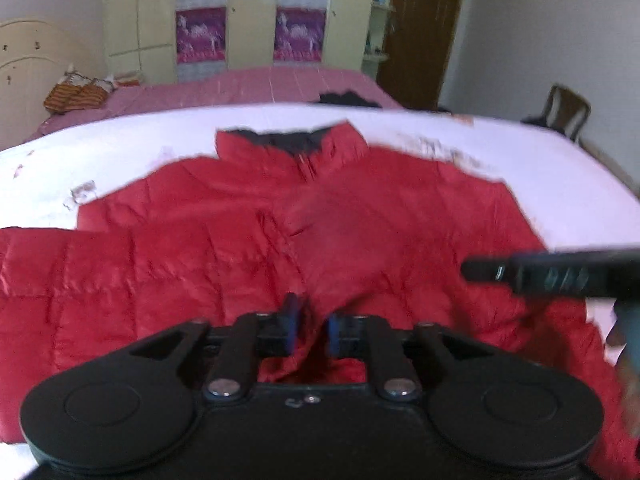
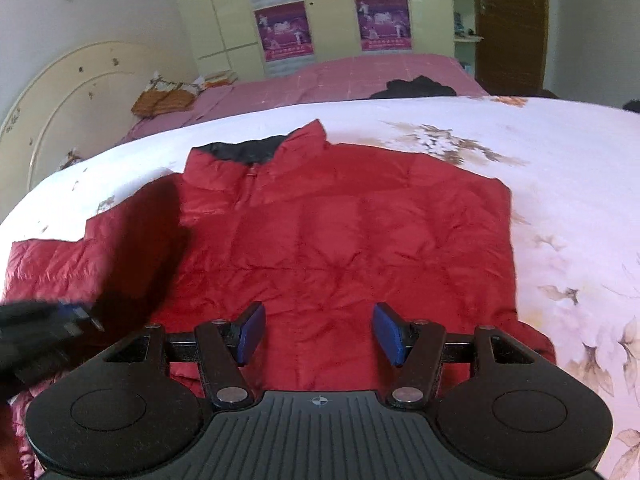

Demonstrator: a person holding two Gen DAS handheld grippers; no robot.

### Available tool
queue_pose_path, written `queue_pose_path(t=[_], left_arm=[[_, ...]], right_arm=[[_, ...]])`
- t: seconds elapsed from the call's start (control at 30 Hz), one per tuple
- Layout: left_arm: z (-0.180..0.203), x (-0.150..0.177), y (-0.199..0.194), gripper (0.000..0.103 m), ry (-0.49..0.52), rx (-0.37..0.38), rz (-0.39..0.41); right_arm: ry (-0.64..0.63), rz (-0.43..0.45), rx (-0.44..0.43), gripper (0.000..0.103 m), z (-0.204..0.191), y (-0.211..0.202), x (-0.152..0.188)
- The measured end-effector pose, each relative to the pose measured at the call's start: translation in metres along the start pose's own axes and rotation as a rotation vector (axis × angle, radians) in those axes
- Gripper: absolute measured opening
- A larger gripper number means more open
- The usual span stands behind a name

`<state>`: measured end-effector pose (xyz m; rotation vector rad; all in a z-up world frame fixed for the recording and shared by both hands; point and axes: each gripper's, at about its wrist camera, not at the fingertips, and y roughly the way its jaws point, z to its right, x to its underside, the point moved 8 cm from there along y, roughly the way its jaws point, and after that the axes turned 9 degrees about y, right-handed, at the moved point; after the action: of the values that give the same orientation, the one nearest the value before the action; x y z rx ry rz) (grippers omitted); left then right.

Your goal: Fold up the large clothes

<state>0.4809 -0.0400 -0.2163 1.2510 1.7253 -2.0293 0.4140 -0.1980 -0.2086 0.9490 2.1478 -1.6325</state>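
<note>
A red quilted jacket [image 1: 240, 240] [image 2: 340, 232] with a dark collar lining lies flat on a white flowered sheet [image 2: 560, 160], collar at the far side. One sleeve stretches out to the left; the right side ends in a straight edge. My left gripper [image 1: 314, 330] hangs over the lower middle of the jacket, its blue pads a narrow gap apart. A ridge of red cloth shows in that gap, and the pads do not visibly press on it. My right gripper [image 2: 320, 334] stands open over the jacket's lower part with nothing between its pads. Each gripper appears blurred at the edge of the other's view.
Behind the sheet lies a pink bedspread [image 2: 380, 76] with a black garment [image 2: 416, 88] and orange folded items [image 2: 164, 100] on it. A cream wardrobe [image 1: 248, 12], a brown door [image 2: 508, 28] and a chair [image 1: 568, 110] stand at the back.
</note>
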Motion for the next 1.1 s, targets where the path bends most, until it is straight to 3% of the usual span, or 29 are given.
queue_pose_path(t=[0.07,0.1,0.13,0.17,0.2,0.37,0.5,0.53,0.57,0.6,0.63,0.7,0.73,0.77,0.93,1.07,1.1], left_arm=[[0.004,0.005,-0.005,0.029,0.019,-0.004,-0.017],[0.002,0.007,-0.013,0.041,0.022,-0.006,-0.019],[-0.001,0.008,-0.018,0.049,0.021,-0.013,-0.015],[-0.006,0.008,-0.023,0.065,0.016,-0.032,-0.005],[-0.011,0.008,-0.028,0.072,0.008,-0.061,0.010],[-0.045,0.036,-0.069,0.072,-0.048,-0.170,0.026],[-0.070,0.066,-0.089,0.068,-0.106,-0.250,-0.010],[-0.075,0.074,-0.094,0.067,-0.123,-0.258,-0.019],[-0.079,0.081,-0.097,0.066,-0.139,-0.268,-0.029],[-0.082,0.086,-0.098,0.066,-0.155,-0.278,-0.039],[-0.085,0.090,-0.097,0.065,-0.169,-0.286,-0.049],[-0.090,0.096,-0.095,0.065,-0.190,-0.303,-0.071],[-0.092,0.098,-0.093,0.065,-0.199,-0.311,-0.073],[-0.095,0.098,-0.093,0.065,-0.205,-0.322,-0.071],[-0.107,0.088,-0.086,0.065,-0.218,-0.378,-0.038],[-0.114,0.077,-0.073,0.064,-0.183,-0.394,-0.018],[-0.115,0.074,-0.070,0.059,-0.179,-0.393,-0.012]], right_arm=[[0.028,0.016,-0.018,0.062,0.001,-0.005,-0.005],[0.042,0.020,-0.029,0.072,0.000,-0.007,-0.006],[0.059,0.032,-0.045,0.096,-0.002,-0.010,-0.008],[0.069,0.048,-0.065,0.101,-0.004,-0.013,-0.011],[0.067,0.051,-0.081,0.101,-0.007,-0.012,-0.013],[0.046,-0.005,-0.148,0.101,-0.037,0.010,-0.015],[0.031,-0.059,-0.177,0.101,-0.058,0.034,-0.009],[0.019,-0.069,-0.179,0.092,-0.062,0.038,-0.006],[-0.002,-0.091,-0.174,0.069,-0.068,0.044,-0.002],[-0.016,-0.120,-0.167,0.057,-0.072,0.050,0.003],[-0.018,-0.137,-0.166,0.049,-0.075,0.054,0.005],[-0.040,-0.141,-0.156,0.046,-0.079,0.055,0.007],[-0.044,-0.142,-0.163,0.028,-0.080,0.054,0.006],[-0.028,-0.145,-0.192,0.018,-0.082,0.050,0.004],[-0.029,0.021,-0.202,0.018,-0.080,0.009,-0.037],[-0.026,0.151,-0.140,0.018,-0.054,-0.021,-0.069],[-0.018,0.167,-0.115,0.018,-0.042,-0.025,-0.073]])
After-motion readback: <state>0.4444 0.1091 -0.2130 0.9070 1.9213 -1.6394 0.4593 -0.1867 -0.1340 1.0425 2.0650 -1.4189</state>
